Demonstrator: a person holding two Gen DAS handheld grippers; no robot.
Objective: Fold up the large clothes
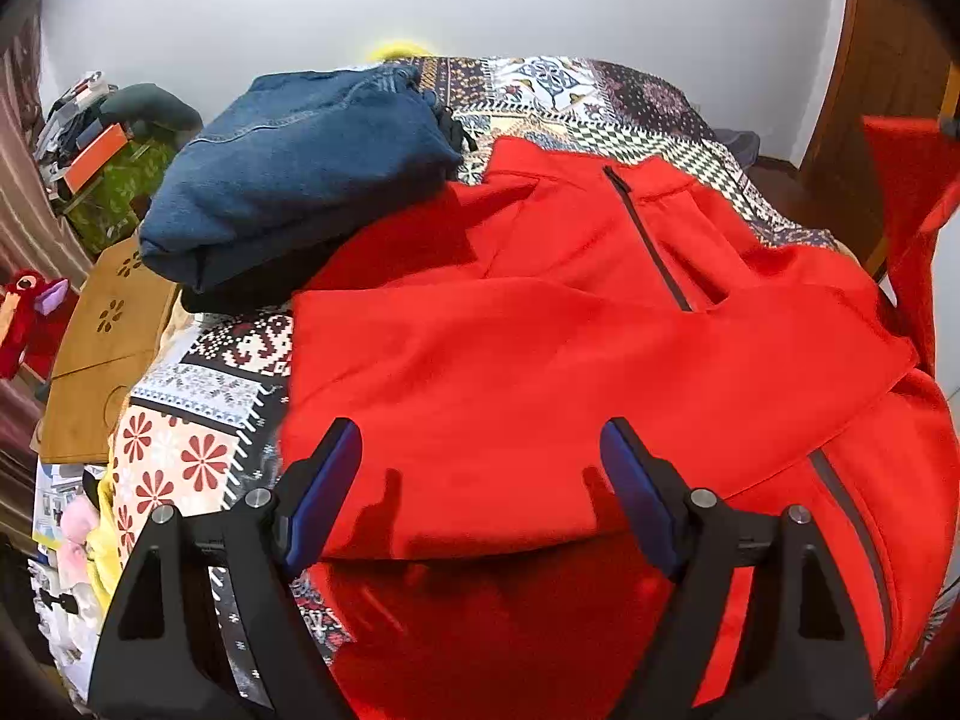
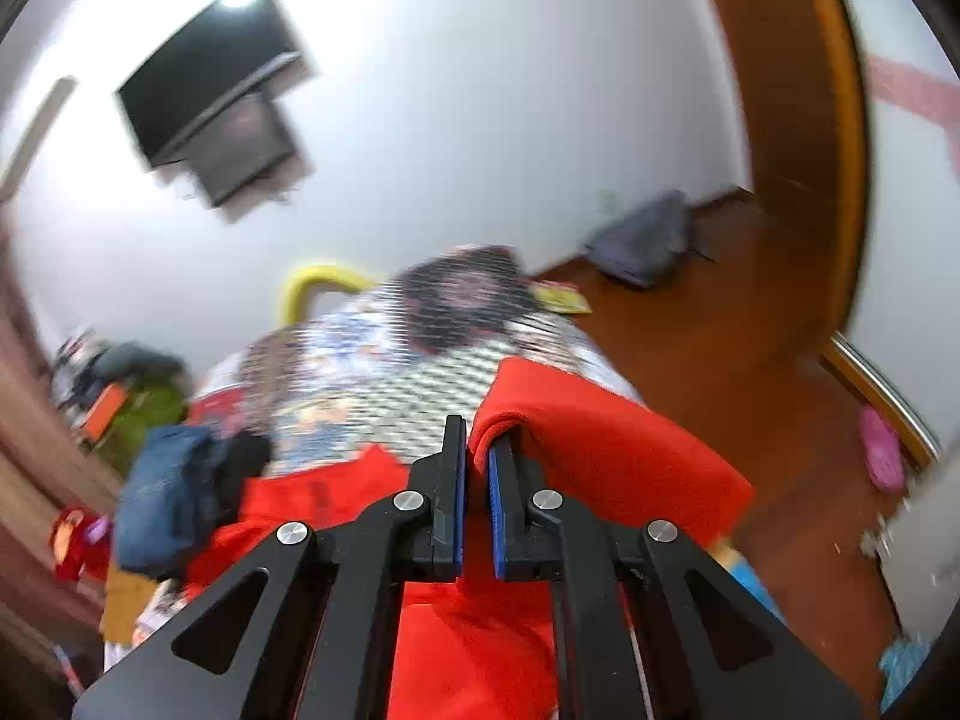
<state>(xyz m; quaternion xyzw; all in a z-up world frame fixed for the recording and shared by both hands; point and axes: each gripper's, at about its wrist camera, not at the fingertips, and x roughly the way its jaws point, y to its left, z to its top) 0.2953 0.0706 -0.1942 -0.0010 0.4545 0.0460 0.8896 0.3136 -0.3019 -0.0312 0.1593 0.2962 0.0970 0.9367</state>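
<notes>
The right gripper (image 2: 477,450) is pinched on a lifted edge of the red jacket (image 1: 570,348); the left gripper (image 1: 480,468) gapes wide, holding nothing, above the jacket on the bed (image 1: 198,396). Folded jeans (image 1: 300,168) look finished; the jacket seems partly folded, with more folds left.

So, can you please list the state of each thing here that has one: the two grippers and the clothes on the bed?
left gripper: open, holding nothing, over the red jacket.
right gripper: shut on a raised fold of the jacket.
red jacket: partly folded on the bed, one part lifted, zipper closed where visible.
blue denim garment: folded, lying beside the jacket.
patterned bedspread: spread over the bed.
</notes>
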